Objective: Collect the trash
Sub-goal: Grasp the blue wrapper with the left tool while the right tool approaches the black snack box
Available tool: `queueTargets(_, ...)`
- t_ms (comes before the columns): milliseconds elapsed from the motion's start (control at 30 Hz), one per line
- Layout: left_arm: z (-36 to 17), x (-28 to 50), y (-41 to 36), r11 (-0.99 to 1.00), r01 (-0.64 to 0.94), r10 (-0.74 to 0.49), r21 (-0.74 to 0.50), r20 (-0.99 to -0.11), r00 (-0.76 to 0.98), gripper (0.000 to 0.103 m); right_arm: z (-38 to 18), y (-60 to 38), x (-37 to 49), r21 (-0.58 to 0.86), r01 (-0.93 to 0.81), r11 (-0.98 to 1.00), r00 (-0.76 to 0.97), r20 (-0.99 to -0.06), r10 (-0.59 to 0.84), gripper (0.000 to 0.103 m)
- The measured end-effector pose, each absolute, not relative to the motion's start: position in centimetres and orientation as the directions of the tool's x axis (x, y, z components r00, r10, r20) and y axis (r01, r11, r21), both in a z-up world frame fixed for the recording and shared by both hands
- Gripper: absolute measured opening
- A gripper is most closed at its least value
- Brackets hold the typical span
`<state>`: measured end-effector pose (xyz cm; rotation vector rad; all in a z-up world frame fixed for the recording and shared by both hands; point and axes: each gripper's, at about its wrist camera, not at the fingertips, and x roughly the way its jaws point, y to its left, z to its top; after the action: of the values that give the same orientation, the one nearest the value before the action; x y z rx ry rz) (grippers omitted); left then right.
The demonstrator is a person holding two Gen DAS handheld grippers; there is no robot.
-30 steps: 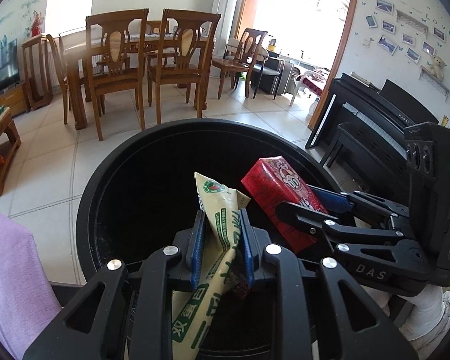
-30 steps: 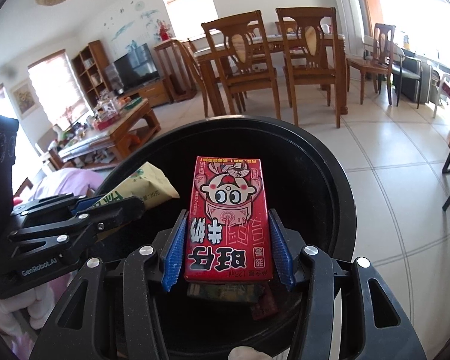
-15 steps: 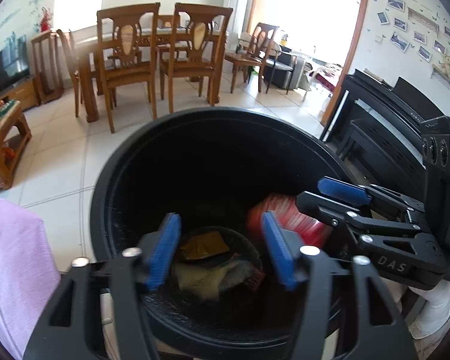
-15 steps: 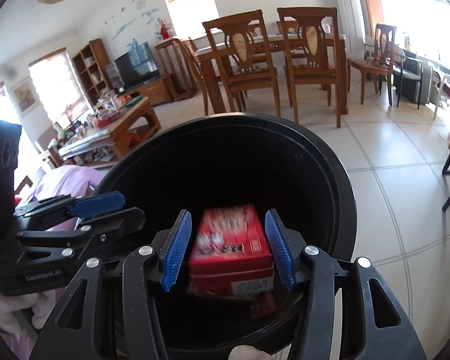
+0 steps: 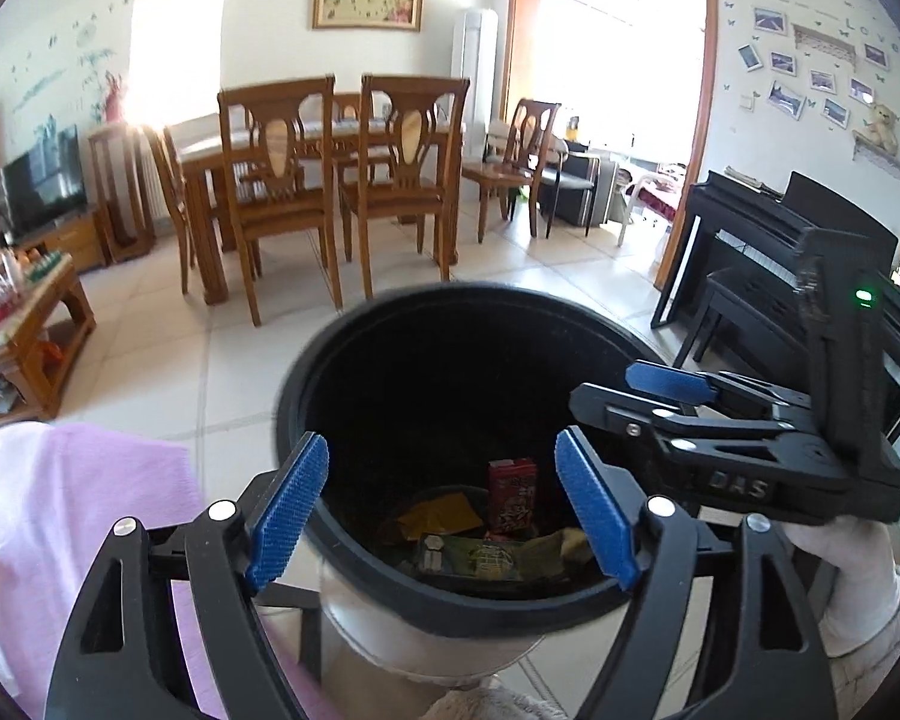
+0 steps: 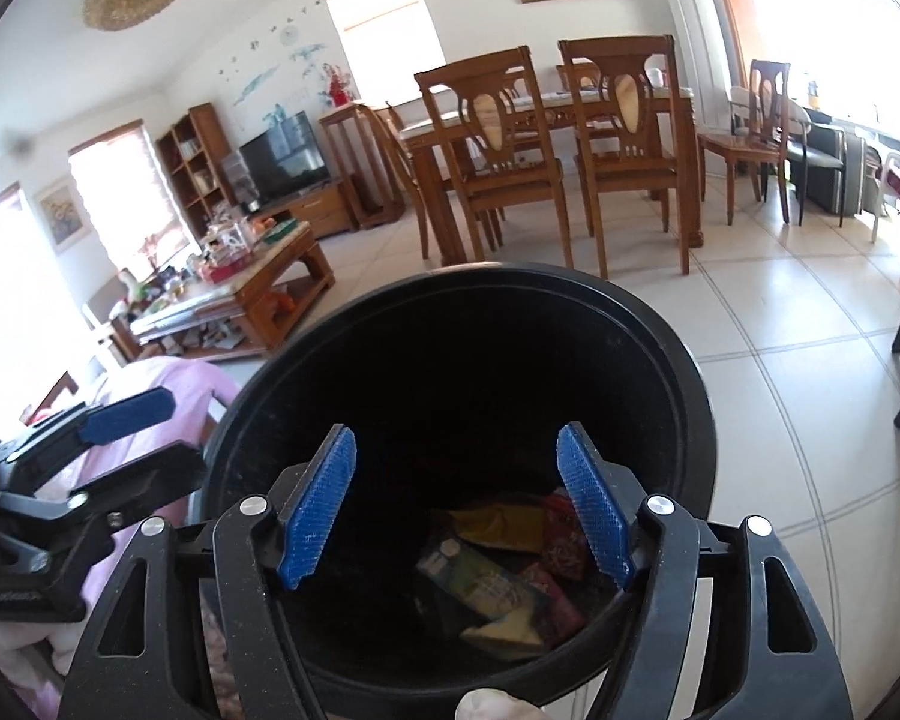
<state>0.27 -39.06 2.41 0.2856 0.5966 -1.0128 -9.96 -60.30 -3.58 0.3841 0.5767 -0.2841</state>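
Left wrist view: both grippers, left gripper [image 5: 441, 507] and right gripper [image 6: 456, 501], over black trash bin [image 5: 390, 324], jaws opening, empty; red carton [image 5: 512, 495] lying at bin bottom.

**Both grippers empty over the bin**

I see my right gripper [image 6: 456, 504] above the round black plastic trash bin [image 6: 660, 348], jaws opening with nothing between them. A red snack carton [image 6: 564, 540] and crumpled wrappers [image 6: 492, 588] lie at the bottom. The left gripper [image 6: 108, 438] hangs beside the rim.

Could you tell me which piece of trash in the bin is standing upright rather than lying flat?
The red carton by the black bin's far wall stands upright; the yellow wrapper and green packet lie flat.
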Motion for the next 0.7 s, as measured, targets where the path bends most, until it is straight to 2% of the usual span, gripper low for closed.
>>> queueTargets(233, 5.0, -1.1, -34.0, 0.548, 0.836, -0.699, 0.033, -0.532, 0.479, 0.080, -2.1, -56.7, -8.4, 0.270, 0.270, 0.924, 0.835, -0.544, -0.085, 0.073)
queueTargets(500, 7.5, -1.6, -27.8, 0.612, 0.788, -0.673, 0.063, -0.482, 0.561, 0.081, 0.4, -50.5, -5.1, 0.247, 0.134, 0.960, 0.852, -0.524, 0.016, 0.074)
queueTargets(567, 7.7, -1.2, -26.0, 0.628, 0.776, -0.666, 0.052, -0.480, 0.571, 0.086, 0.8, -48.5, -4.0, 0.239, 0.089, 0.967, 0.849, -0.526, 0.052, 0.075)
queueTargets(700, 6.9, 0.6, -21.6, 0.676, 0.737, -0.623, 0.013, -0.524, 0.581, 0.086, 1.2, -44.3, -1.7, 0.213, -0.001, 0.977, 0.834, -0.540, 0.118, 0.076)
